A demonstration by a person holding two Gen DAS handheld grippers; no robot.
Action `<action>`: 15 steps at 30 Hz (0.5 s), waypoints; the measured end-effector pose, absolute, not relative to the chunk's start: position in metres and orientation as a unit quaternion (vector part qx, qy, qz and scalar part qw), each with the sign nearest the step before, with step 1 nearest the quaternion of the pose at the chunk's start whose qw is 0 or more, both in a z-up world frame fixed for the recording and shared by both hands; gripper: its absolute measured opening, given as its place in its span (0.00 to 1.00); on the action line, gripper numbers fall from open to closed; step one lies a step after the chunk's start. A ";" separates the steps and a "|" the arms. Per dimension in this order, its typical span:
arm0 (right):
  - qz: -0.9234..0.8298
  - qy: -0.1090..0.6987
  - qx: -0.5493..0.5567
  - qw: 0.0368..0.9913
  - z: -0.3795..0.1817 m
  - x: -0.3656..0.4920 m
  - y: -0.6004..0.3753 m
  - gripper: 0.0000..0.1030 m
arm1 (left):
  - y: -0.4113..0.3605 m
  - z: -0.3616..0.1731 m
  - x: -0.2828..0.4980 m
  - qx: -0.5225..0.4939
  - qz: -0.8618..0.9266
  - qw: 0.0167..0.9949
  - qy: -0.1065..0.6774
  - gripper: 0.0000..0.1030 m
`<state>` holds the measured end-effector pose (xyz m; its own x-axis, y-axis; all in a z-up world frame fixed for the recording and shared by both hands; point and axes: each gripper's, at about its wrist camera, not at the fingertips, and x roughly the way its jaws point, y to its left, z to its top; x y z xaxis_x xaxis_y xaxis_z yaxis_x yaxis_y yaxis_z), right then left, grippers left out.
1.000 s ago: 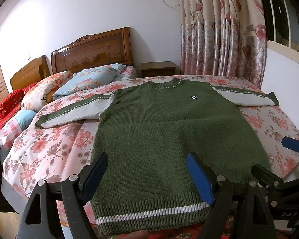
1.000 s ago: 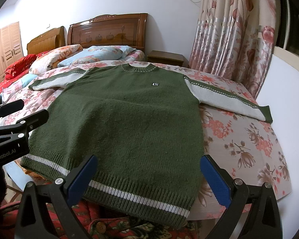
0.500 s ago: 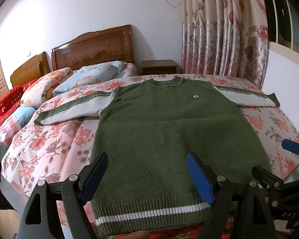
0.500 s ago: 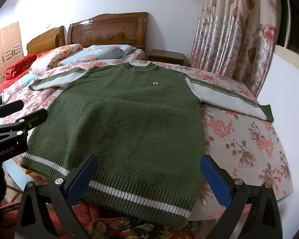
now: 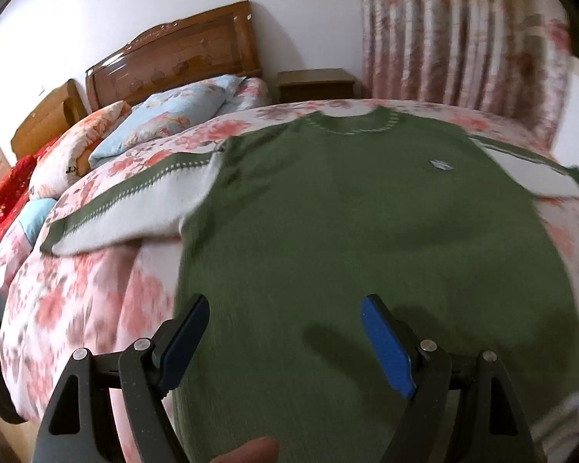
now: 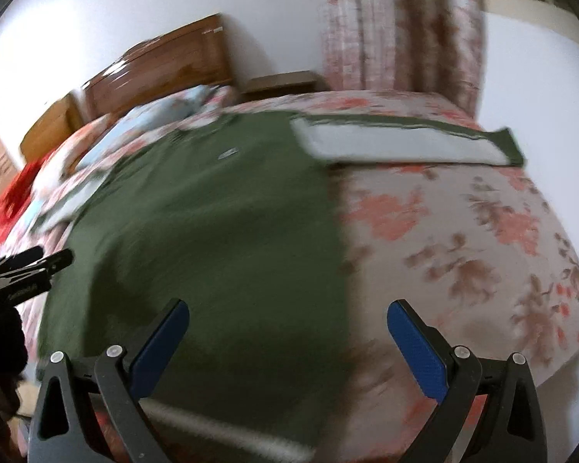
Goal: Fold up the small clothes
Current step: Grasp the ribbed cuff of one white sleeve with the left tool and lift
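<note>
A green knitted sweater [image 5: 366,223] [image 6: 220,223] with white sleeves lies flat, front up, on the floral bedspread [image 5: 77,301] [image 6: 463,239]. Its left sleeve [image 5: 135,208] and right sleeve [image 6: 397,142] are spread out sideways. My left gripper [image 5: 285,332] hovers open over the lower body of the sweater, nothing between its blue pads. My right gripper [image 6: 289,332] stands open above the sweater's right side edge, one pad over the knit, the other over the bedspread. The left gripper [image 6: 27,266] also shows at the left edge of the right wrist view. Both views are motion-blurred.
Pillows [image 5: 162,119] lie at the head of the bed by a wooden headboard [image 5: 181,54]. A nightstand [image 5: 316,81] and a floral curtain [image 5: 463,38] stand behind. A white wall [image 6: 540,77] runs close along the bed's right side. A fingertip [image 5: 251,451] shows at the bottom edge.
Both grippers have moved forward over the bed and tipped downward, so the sweater's striped hem has slid under them. The right gripper has also rolled and shifted toward the sweater's right edge.
</note>
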<state>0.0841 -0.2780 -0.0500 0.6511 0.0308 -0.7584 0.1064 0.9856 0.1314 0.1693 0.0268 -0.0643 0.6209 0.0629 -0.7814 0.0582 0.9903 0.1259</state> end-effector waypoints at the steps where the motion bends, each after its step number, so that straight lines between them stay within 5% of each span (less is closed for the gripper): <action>1: -0.046 0.415 0.081 0.905 -0.049 0.093 -0.291 1.00 | 0.030 -0.069 0.183 0.065 0.004 0.894 0.443 0.79; 15: -0.225 0.400 0.199 0.866 -0.062 0.196 -0.446 1.00 | 0.047 -0.103 0.276 0.032 0.008 0.894 0.447 0.77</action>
<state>0.1957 -0.4455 -0.0618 0.5791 -0.2314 -0.7817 0.5494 0.8192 0.1645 0.2760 0.0470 -0.1032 0.6000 0.0419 -0.7989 0.0149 0.9979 0.0635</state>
